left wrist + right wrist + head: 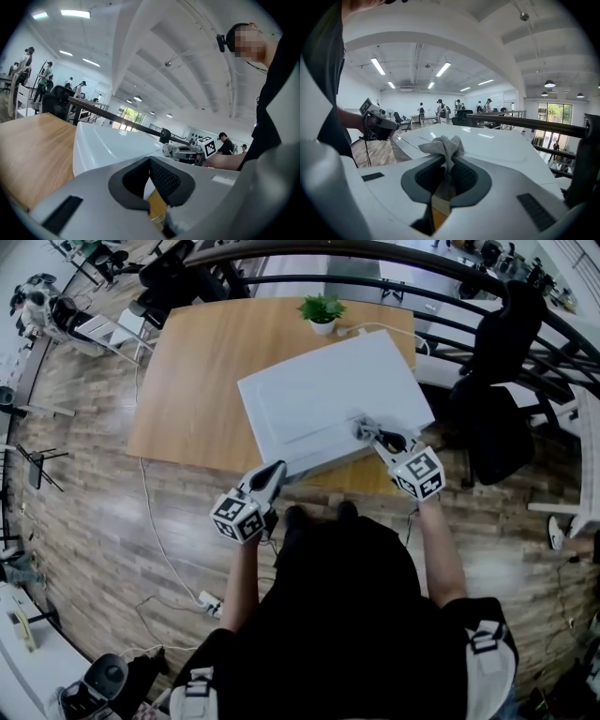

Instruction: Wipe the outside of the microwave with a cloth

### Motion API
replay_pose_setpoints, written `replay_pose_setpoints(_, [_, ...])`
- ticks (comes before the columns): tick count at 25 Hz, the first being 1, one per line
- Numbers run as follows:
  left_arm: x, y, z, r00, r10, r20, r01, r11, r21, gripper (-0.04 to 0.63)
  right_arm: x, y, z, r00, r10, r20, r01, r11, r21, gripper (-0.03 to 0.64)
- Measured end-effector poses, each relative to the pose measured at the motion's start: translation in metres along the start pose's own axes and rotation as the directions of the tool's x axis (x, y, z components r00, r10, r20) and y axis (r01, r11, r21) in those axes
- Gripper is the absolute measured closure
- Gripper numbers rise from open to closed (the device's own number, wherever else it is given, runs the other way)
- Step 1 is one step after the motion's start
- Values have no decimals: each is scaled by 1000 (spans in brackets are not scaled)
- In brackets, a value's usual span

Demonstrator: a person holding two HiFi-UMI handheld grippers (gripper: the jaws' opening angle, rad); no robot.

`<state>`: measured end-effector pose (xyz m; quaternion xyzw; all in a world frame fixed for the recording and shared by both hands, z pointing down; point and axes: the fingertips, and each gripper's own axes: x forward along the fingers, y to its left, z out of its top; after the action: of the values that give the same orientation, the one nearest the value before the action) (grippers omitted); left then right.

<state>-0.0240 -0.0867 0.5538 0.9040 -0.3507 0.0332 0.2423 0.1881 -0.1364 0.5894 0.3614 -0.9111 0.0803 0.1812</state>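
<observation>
A white microwave stands on the wooden table, seen from above. My right gripper is over its near right top edge, shut on a bunched grey cloth that rests on the white top. My left gripper hangs at the microwave's near left corner, just off the front edge. Its jaws are shut with nothing between them, and they point along the white top. Each gripper shows in the other's view: the right gripper and the left gripper.
A small potted plant sits at the table's far edge behind the microwave. A black office chair stands to the right, with curved dark railings behind. A white cable runs over the floor to a power strip.
</observation>
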Motion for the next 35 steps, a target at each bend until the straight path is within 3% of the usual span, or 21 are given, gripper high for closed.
replay_pose_setpoints(22, [11, -7, -1, 999, 41, 4, -41, 999, 22, 593, -59, -115, -25, 983, -169, -78, 167, 985, -33, 580])
replay_pose_setpoints(35, [10, -4, 0, 999, 46, 21, -47, 999, 12, 593, -55, -155, -25, 976, -178, -127, 171, 983, -69, 580])
